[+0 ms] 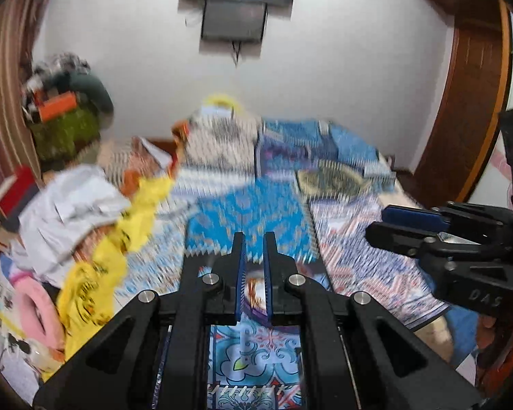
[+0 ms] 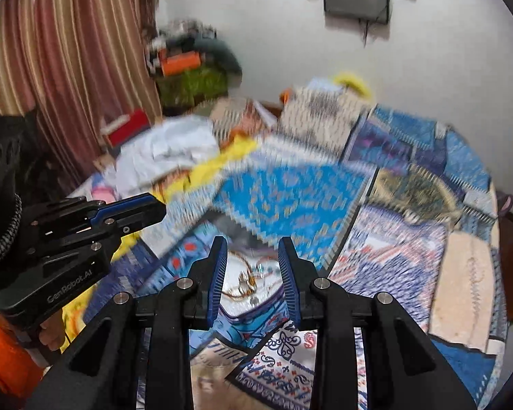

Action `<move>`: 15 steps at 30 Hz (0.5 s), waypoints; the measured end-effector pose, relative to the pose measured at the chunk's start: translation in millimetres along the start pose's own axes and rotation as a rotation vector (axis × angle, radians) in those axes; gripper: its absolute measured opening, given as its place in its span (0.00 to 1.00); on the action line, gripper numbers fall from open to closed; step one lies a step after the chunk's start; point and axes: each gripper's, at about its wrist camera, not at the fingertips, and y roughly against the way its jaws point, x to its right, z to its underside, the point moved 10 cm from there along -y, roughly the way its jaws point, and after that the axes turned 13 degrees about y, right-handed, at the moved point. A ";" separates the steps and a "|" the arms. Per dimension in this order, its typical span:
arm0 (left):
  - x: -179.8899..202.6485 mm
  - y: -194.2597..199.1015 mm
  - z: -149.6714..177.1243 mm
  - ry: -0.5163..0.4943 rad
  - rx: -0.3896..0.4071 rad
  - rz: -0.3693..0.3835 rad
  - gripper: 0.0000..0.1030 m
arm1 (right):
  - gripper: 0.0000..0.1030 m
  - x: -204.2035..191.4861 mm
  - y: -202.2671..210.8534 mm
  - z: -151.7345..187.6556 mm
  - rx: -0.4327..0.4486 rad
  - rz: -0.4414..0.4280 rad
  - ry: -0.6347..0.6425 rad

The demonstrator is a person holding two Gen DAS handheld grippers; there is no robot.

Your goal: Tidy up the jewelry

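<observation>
We see the left gripper (image 1: 254, 239) pressed together and empty, and the right gripper (image 2: 253, 242) partly spread, gripping nothing. Below them, a white tray (image 2: 253, 294) of jewelry (image 2: 246, 282) rests on a patterned bedspread (image 2: 290, 198).

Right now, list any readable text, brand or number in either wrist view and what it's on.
"GenRobot.AI": on the black body of the left gripper, seen in the right wrist view.
"DAS": on the black body of the right gripper, seen in the left wrist view; the lettering runs off the frame edge, so it may be incomplete.
Black print on the yellow bag: too blurred to read.
Nothing else legible; the bedspread shows only patterns.
</observation>
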 end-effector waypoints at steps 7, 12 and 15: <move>37.2 97.4 -36.2 -0.057 0.239 0.025 0.19 | 0.45 -5.5 115.8 -39.9 0.320 0.143 -0.006; 53.4 155.8 -38.5 -0.067 0.391 0.024 0.62 | 0.63 -12.1 170.1 -43.0 0.444 0.252 -0.012; 55.7 177.3 -35.9 -0.058 0.437 0.013 0.76 | 0.81 -16.6 190.1 -39.4 0.487 0.295 -0.032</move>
